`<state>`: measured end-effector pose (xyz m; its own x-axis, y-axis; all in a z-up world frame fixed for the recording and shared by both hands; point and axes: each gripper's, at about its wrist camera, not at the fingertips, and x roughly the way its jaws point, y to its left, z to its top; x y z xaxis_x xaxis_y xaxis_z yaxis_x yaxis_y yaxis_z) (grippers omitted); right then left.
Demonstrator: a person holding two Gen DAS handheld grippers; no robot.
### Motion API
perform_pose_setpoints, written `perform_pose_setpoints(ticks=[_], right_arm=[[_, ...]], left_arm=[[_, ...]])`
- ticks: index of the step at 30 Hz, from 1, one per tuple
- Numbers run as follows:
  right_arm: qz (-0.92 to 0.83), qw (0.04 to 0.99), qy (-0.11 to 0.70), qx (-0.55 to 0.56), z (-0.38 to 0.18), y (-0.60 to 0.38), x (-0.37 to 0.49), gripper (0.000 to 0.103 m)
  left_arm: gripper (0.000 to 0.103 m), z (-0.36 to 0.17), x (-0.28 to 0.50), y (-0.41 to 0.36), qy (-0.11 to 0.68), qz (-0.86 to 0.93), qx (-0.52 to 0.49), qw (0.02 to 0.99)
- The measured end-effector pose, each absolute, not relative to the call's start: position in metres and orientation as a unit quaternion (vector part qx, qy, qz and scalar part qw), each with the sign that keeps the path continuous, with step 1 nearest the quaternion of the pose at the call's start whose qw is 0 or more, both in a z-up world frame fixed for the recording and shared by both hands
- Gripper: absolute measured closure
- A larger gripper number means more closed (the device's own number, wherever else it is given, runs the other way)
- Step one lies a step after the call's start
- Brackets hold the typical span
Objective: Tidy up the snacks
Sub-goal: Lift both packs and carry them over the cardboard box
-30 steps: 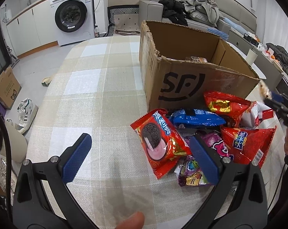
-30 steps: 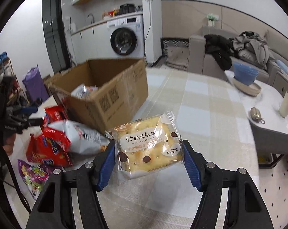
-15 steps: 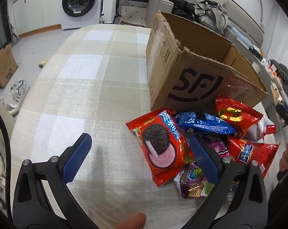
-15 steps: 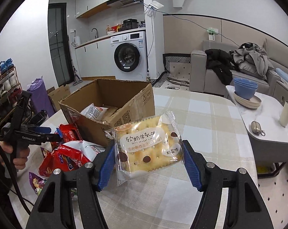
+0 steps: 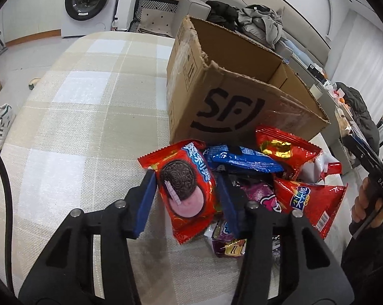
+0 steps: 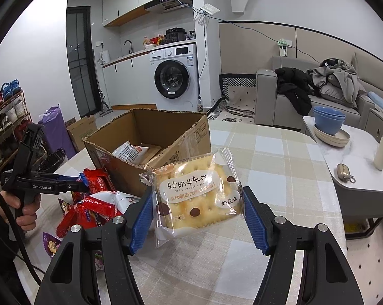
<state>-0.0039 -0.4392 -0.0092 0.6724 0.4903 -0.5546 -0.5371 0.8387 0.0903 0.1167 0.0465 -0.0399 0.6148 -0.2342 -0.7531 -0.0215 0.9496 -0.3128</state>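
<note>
Two blue pads of the left gripper (image 5: 185,200) close on the red Oreo packet (image 5: 187,190), which lies atop the snack pile (image 5: 267,185) just in front of the cardboard box (image 5: 242,96). Right gripper (image 6: 196,216) pinches a clear-wrapped cracker packet (image 6: 195,194) by both sides, held above the checked tablecloth (image 6: 267,157), beside the box.
</note>
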Motion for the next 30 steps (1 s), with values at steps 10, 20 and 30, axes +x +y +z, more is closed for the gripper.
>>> perform_pose_setpoints(ticks=[10,20,30], right_arm=[[0.296,0.916,0.270,-0.027,-0.001,-0.435,-0.011,0.036],[0.311,0.917,0.248,-0.022,0.009,-0.421,-0.020,0.036],[0.313,0.919,0.240,-0.016,0.014,-0.412,-0.019,0.036]], left_arm=[[0.059,-0.016,0.094,0.052,0.404,-0.048,-0.144,0.902],[0.059,0.027,0.070,0.057,0.352,-0.019,-0.117,0.929],[0.059,0.066,0.049,0.043,0.311,-0.022,-0.097,0.945]])
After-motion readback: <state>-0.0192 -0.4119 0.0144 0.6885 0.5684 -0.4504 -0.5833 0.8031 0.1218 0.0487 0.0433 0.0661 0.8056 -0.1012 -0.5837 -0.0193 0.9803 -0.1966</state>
